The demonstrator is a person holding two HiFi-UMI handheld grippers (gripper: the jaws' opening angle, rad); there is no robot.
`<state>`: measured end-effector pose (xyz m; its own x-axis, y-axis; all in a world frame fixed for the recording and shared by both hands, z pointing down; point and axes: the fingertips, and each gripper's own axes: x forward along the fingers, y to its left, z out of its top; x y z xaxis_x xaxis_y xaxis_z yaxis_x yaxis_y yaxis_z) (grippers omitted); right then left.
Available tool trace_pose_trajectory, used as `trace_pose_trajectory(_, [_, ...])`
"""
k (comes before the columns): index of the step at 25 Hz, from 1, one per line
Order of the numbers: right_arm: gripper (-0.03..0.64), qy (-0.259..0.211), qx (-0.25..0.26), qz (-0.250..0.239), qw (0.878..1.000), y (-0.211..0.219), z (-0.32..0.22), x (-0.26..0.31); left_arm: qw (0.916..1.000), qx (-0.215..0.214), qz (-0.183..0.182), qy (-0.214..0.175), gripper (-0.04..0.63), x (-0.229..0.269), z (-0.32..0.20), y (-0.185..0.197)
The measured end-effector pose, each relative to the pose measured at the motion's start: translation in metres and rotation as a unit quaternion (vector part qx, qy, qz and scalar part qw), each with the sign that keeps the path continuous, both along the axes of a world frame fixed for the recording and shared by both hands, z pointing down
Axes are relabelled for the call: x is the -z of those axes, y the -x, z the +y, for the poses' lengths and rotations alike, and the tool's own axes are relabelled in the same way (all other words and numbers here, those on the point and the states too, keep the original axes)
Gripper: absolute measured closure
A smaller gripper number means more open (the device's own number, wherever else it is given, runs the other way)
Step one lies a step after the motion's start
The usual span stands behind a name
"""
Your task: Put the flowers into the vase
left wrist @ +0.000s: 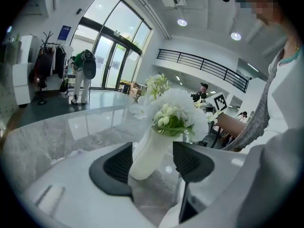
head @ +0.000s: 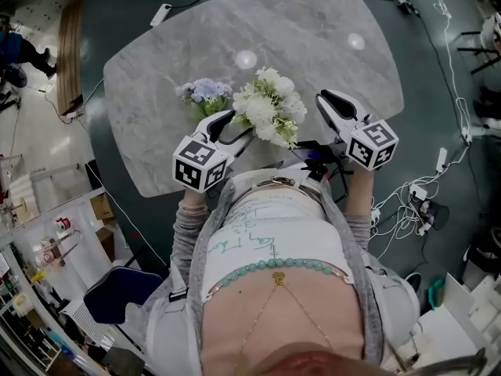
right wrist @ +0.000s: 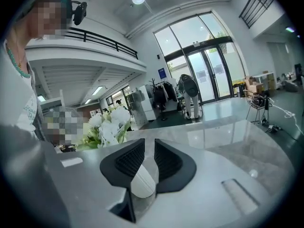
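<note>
1. Marble table (head: 313, 45): it carries the work, which sits near the person's edge.
2. White flowers (head: 270, 106): already in the white vase (left wrist: 149, 156), so that part of the task reads as done.
3. Pale blue flowers (head: 205, 91): lying on the table just beside the vase and not yet in it. Judged the step in hand; the next move calls for the free gripper to open, reach across and take their stems.
4. Left gripper (head: 237, 125): jaws fairly wide, set either side of the vase body, which leans between the pads; judged gripped.
5. Right gripper (right wrist: 149, 146): jaws narrow, a slim gap, nothing between them.
</note>
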<state>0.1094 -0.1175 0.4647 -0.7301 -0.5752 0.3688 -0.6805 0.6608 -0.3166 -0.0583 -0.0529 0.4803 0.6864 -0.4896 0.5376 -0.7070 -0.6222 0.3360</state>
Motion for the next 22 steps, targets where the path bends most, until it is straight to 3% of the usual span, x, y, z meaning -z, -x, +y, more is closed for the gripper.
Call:
trace_pose_trajectory(7, [0.529,0.008,-0.025,0.005,1.000,-0.002,-0.003,-0.005,0.9959,0.087,0.019,0.014,0.337,-0.016,-0.005,0.033])
trace_pose_trajectory(22, [0.532,0.030,-0.023,0.015,0.999,0.002,0.009,-0.014,0.9816,0.181,0.004,0.061,0.339,-0.068,0.004,0.087])
